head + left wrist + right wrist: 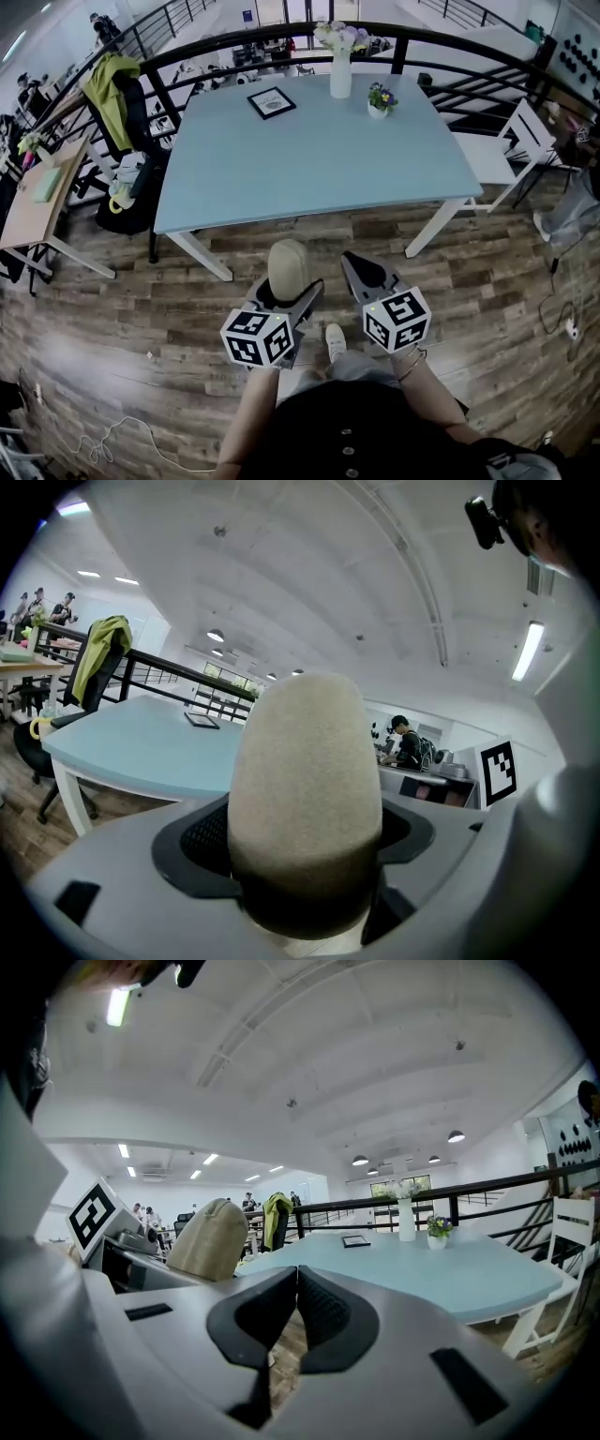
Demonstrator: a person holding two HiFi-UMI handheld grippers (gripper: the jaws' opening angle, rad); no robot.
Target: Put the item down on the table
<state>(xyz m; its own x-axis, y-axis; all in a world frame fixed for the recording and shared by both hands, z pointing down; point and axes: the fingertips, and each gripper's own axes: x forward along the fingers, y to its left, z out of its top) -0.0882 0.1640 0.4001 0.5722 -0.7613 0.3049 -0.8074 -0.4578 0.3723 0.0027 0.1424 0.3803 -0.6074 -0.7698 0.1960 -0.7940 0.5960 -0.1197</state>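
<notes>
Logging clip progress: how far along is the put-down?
Done: the beige rounded item is gripped between the jaws of the left gripper. In hand: it is held over the wood floor, short of the blue table, not yet above it. The right gripper is shut and empty. Left: carry the item over the table, set it down on a bare part, open the jaws.

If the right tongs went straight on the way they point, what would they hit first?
Likely the near edge of the blue table. Nothing stands between it and the shut right tongs, though depth is unclear.
</notes>
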